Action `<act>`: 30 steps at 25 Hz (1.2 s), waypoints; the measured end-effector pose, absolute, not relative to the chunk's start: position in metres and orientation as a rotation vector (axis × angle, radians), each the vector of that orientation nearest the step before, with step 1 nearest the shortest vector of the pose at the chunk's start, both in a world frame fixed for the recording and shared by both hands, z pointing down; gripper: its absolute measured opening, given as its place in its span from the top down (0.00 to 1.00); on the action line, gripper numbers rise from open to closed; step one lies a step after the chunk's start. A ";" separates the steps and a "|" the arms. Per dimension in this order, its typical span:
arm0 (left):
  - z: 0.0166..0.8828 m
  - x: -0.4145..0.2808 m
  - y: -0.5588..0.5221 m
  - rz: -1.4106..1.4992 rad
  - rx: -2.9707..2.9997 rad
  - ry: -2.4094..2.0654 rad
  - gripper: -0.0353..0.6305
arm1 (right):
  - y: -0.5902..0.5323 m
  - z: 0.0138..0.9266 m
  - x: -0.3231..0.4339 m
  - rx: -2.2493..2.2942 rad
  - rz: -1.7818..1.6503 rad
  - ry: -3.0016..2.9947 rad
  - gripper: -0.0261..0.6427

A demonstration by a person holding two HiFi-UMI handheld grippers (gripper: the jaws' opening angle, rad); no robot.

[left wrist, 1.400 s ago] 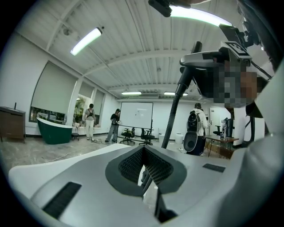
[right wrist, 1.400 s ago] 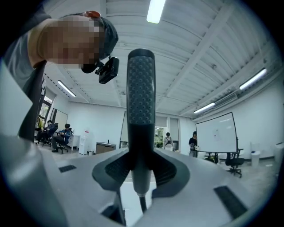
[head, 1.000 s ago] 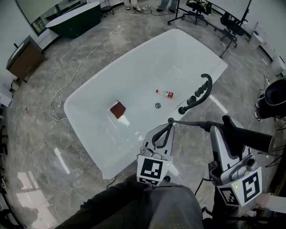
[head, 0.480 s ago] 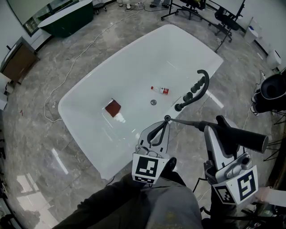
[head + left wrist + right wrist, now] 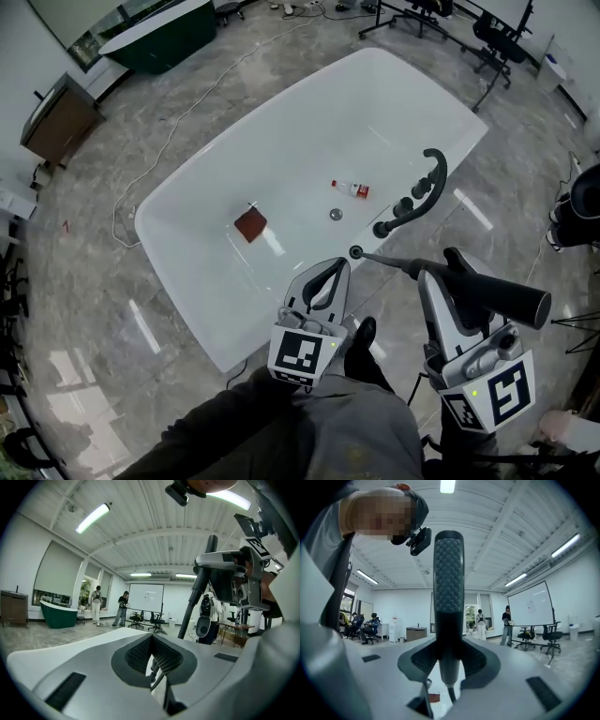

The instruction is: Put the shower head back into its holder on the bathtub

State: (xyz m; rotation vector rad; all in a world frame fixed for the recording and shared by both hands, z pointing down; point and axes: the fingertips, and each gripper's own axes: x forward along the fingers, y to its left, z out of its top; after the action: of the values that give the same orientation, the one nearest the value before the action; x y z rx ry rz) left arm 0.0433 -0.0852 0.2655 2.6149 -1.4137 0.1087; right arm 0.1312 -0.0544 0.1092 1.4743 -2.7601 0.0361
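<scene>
Shower head [image 5: 506, 295]: clamped by its dark handle in the fingers of right gripper [image 5: 457, 267], held out past the near rim of bathtub [image 5: 281, 122], over the floor; not yet seated. Upright and centred in the right gripper view [image 5: 449, 573], fingers shut on it from both sides.

Hose [image 5: 389, 260]: running from the handle's end to holder [image 5: 356, 252], a small dark socket on the rim, near the knobs [image 5: 394, 217] and the curved faucet [image 5: 429, 183].

Left gripper [image 5: 335, 266]: fingers pressed together, apparently on nothing; tips near the holder, not touching.

To do it well, by judgement:
- bring the hose end of the handle over the socket first
- line up along the hose, feed the slack down, avoid a kink
- lower straight in; let go only once seated
- keep left gripper out of the path, or use it to steady the hose
- risk: hose loop catching on the knobs

Against a second ago: left gripper tips drawn back a little from the holder, formerly right at it; shower head in same grip, much the same attitude; bottle [image 5: 352, 190] and brown block [image 5: 250, 225] unmoved on the tub bottom
</scene>
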 end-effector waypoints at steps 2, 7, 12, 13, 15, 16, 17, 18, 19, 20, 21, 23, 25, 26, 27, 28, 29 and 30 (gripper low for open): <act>0.273 0.048 -0.088 0.136 2.609 -1.440 0.94 | -0.059 0.113 0.139 1.443 0.046 -2.787 0.76; 0.283 0.060 -0.094 0.158 2.542 -1.512 0.94 | -0.068 0.122 0.153 1.321 0.079 -2.855 0.76; 0.284 0.066 -0.100 0.192 2.481 -1.604 0.94 | -0.080 0.128 0.163 1.219 0.092 -2.892 0.76; 0.283 0.066 -0.102 0.189 2.477 -1.612 0.94 | -0.084 0.131 0.163 1.211 0.102 -2.891 0.76; 0.284 0.062 -0.108 0.189 2.476 -1.622 0.94 | -0.092 0.140 0.155 1.189 0.131 -2.888 0.76; 0.286 0.058 -0.112 0.193 2.474 -1.625 0.94 | -0.095 0.145 0.150 1.177 0.140 -2.885 0.76; 0.289 0.054 -0.116 0.196 2.471 -1.629 0.94 | -0.098 0.149 0.144 1.169 0.143 -2.880 0.76; 0.291 0.049 -0.121 0.194 2.467 -1.634 0.94 | -0.102 0.154 0.140 1.167 0.145 -2.872 0.76; 0.294 0.045 -0.126 0.184 2.461 -1.637 0.94 | -0.106 0.158 0.137 1.173 0.150 -2.864 0.76; 0.297 0.041 -0.131 0.173 2.455 -1.636 0.94 | -0.110 0.163 0.134 1.184 0.160 -2.855 0.76; 0.300 0.039 -0.136 0.164 2.450 -1.628 0.94 | -0.113 0.167 0.133 1.200 0.173 -2.847 0.76; 0.306 0.035 -0.145 0.158 2.450 -1.601 0.94 | -0.120 0.175 0.130 1.230 0.194 -2.830 0.76; 0.310 0.032 -0.154 0.153 2.454 -1.573 0.94 | -0.126 0.185 0.126 1.253 0.213 -2.808 0.76; 0.312 0.032 -0.158 0.150 2.457 -1.560 0.94 | -0.129 0.190 0.124 1.261 0.225 -2.796 0.76; 0.314 0.032 -0.162 0.147 2.462 -1.549 0.94 | -0.132 0.195 0.122 1.268 0.235 -2.786 0.76; 0.315 0.032 -0.166 0.144 2.467 -1.539 0.94 | -0.133 0.200 0.120 1.273 0.240 -2.778 0.76; 0.317 0.033 -0.169 0.142 2.473 -1.528 0.94 | -0.135 0.205 0.118 1.278 0.238 -2.768 0.76; 0.317 0.033 -0.171 0.140 2.479 -1.515 0.94 | -0.136 0.209 0.116 1.286 0.235 -2.756 0.76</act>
State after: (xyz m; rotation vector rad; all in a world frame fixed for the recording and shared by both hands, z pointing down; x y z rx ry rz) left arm 0.0328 -0.1712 0.3174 2.4793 -1.5151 0.1404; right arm 0.1161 -0.1362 0.2091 1.2857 -2.7561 0.2348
